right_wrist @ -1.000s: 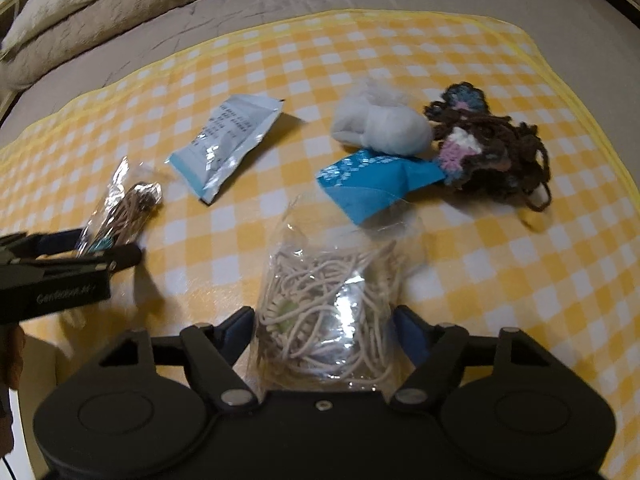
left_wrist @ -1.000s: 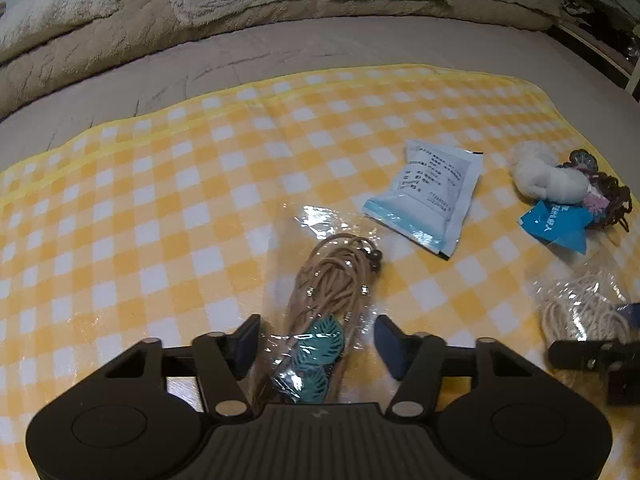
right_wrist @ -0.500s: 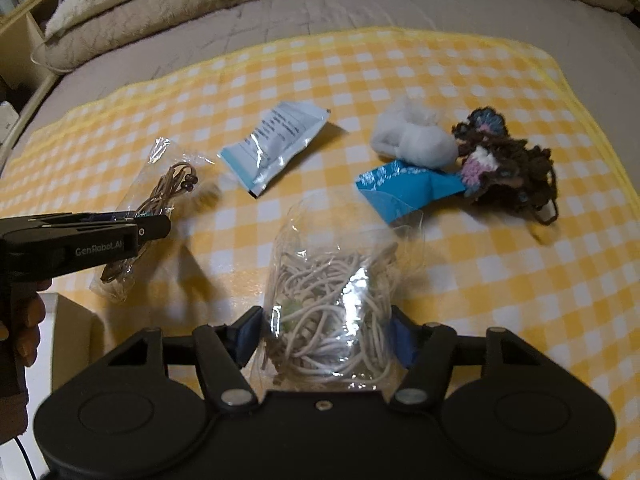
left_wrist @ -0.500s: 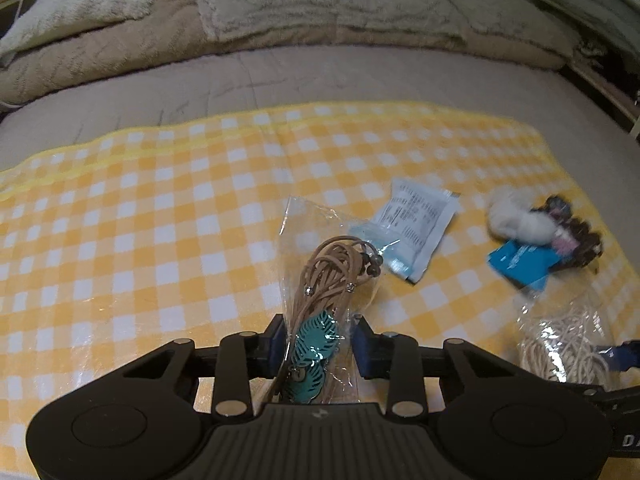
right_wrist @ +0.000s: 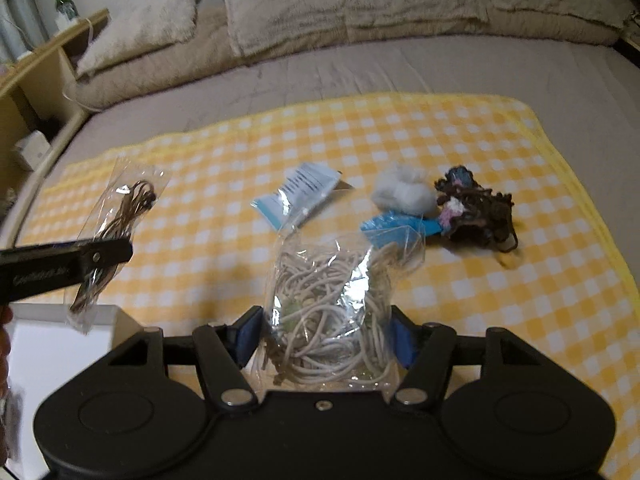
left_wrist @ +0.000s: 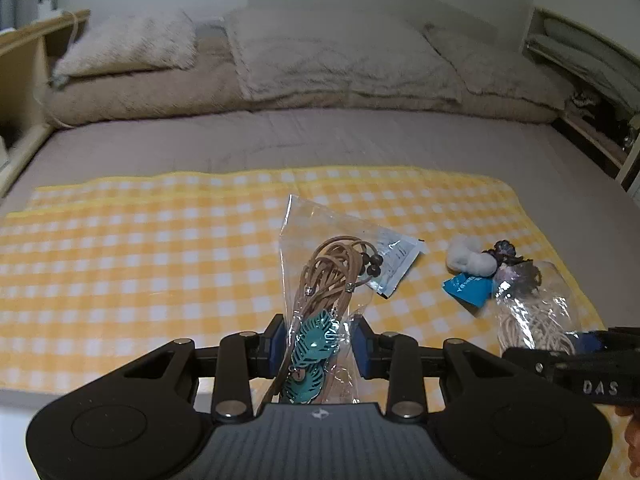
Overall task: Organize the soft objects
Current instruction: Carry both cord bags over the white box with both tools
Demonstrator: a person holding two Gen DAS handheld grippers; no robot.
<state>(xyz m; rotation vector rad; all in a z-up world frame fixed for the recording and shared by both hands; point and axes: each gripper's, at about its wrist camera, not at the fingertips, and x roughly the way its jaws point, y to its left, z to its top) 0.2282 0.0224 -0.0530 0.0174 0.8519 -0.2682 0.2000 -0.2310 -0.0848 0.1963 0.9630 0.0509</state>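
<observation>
Left tongs [left_wrist: 318,346] are clamped on the bag of tan cord [left_wrist: 320,300], right tongs [right_wrist: 326,340] squeeze the bag of white cord [right_wrist: 332,320], both apparently lifted off the checked cloth [right_wrist: 500,300] on the bed [right_wrist: 360,68].

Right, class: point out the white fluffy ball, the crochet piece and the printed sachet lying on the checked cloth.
white fluffy ball [right_wrist: 404,194], right wrist view, its middle.
crochet piece [right_wrist: 478,216], right wrist view, dark yarn centre.
printed sachet [right_wrist: 298,194], right wrist view, its printed face.
</observation>
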